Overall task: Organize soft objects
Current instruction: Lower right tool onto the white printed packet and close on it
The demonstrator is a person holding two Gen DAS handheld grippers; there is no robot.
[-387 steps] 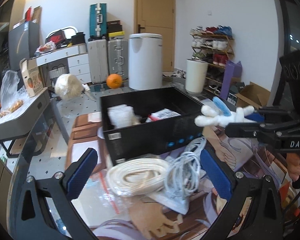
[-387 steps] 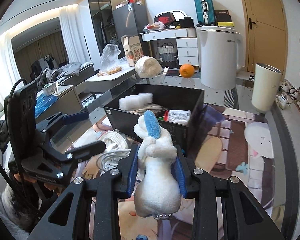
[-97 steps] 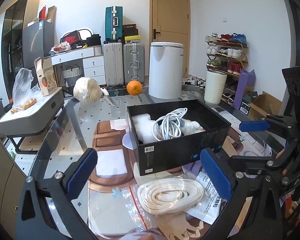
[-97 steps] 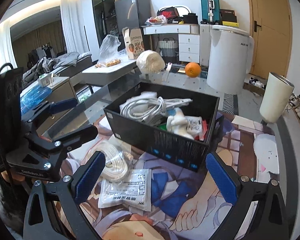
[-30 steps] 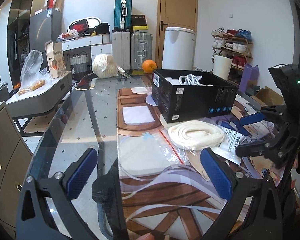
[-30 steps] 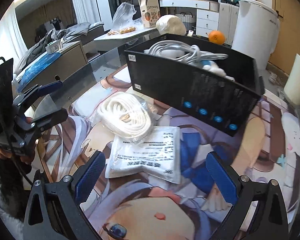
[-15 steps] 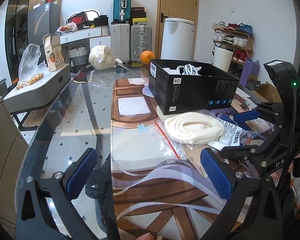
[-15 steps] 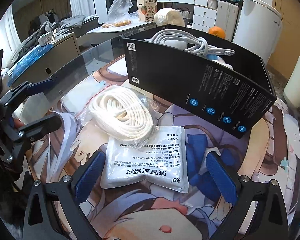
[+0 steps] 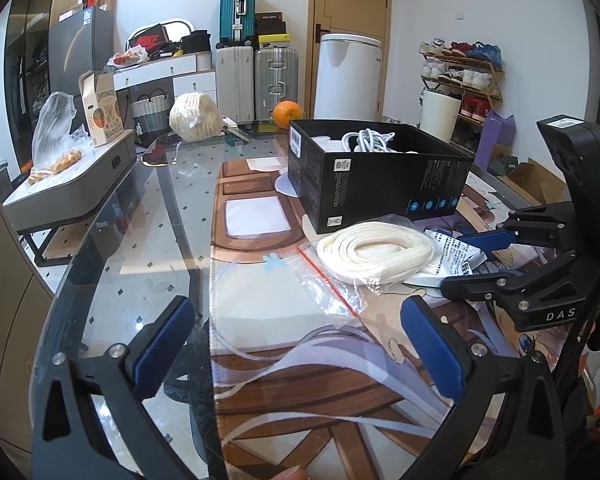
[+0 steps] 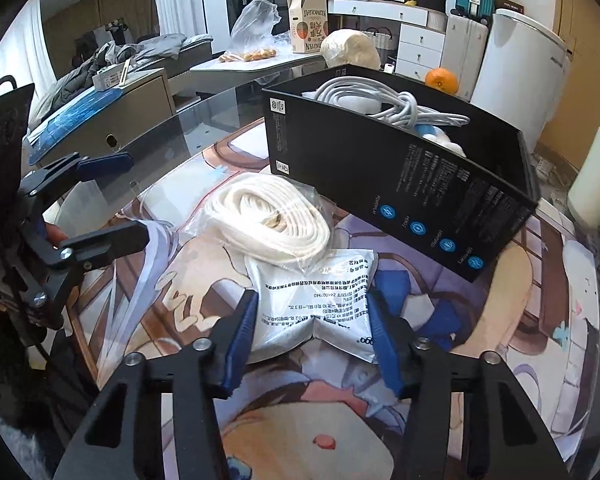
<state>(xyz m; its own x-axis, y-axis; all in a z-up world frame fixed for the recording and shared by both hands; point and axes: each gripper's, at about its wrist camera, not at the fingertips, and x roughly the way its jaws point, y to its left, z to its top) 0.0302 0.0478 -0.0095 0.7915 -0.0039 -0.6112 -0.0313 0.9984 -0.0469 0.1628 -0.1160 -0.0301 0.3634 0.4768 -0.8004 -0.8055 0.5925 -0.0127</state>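
- White plastic medicine pouch (image 10: 312, 304) lay on the printed mat (image 10: 500, 320) before the black box (image 10: 400, 184), its long axis crosswise between the pads.
- The right gripper (image 10: 312, 340) had just been closing and pinched the pouch (it buckled).
- The left gripper (image 9: 300, 344) stood spread, empty.

Cables (image 10: 384, 106) piled in the black box (image 10: 400, 176) cover all but a blue-and-white scrap of the plush (image 10: 434, 134); the rope coil (image 10: 268, 216) overlaps the sachet's (image 10: 320, 312) far edge, whose small print is unreadable.
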